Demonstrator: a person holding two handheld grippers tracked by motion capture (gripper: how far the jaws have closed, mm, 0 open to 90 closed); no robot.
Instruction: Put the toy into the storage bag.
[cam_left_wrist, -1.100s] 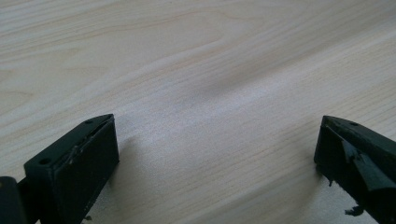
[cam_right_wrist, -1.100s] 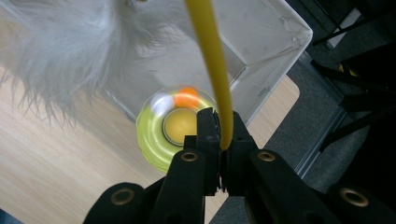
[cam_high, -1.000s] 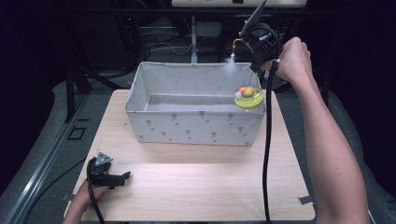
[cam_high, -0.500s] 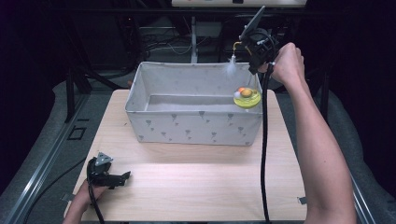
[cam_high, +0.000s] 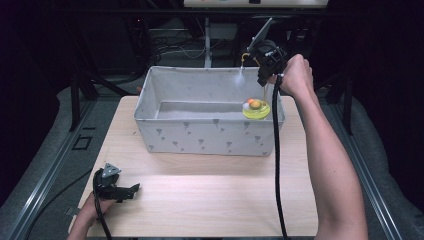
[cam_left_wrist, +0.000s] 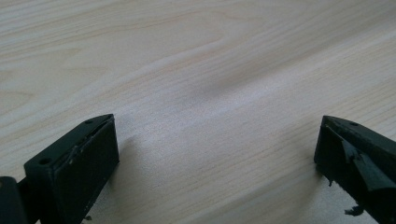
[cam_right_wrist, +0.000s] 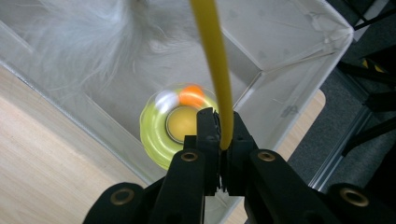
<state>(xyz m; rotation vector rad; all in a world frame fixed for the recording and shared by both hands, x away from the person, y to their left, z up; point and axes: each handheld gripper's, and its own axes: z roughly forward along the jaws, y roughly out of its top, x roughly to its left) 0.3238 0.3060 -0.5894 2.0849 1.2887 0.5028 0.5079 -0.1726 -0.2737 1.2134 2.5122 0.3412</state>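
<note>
Now, right gripper (cam_high: 261, 76): its jaws are pinched tight on the yellow wand (cam_right_wrist: 215, 70) of a feather toy; compared with a second ago the hand has come lower toward the grey fabric bin (cam_high: 200, 139), over its far right corner.
Toy base: the yellow-green disc (cam_high: 256, 109) with its orange ball hangs directly below the gripper, inside the bin near the right wall; it sat higher at the rim a second ago.
Feather: the white tuft (cam_right_wrist: 100, 44) blurs ahead of the jaws, beside the wand.
Meaning: the toy looks to be going down into the bin; release seems the next step, once the base rests on the bin's floor.
Left gripper (cam_high: 117, 190): jaws spread wide, nothing between them, resting on the wooden table (cam_left_wrist: 196, 70) as before.
</note>
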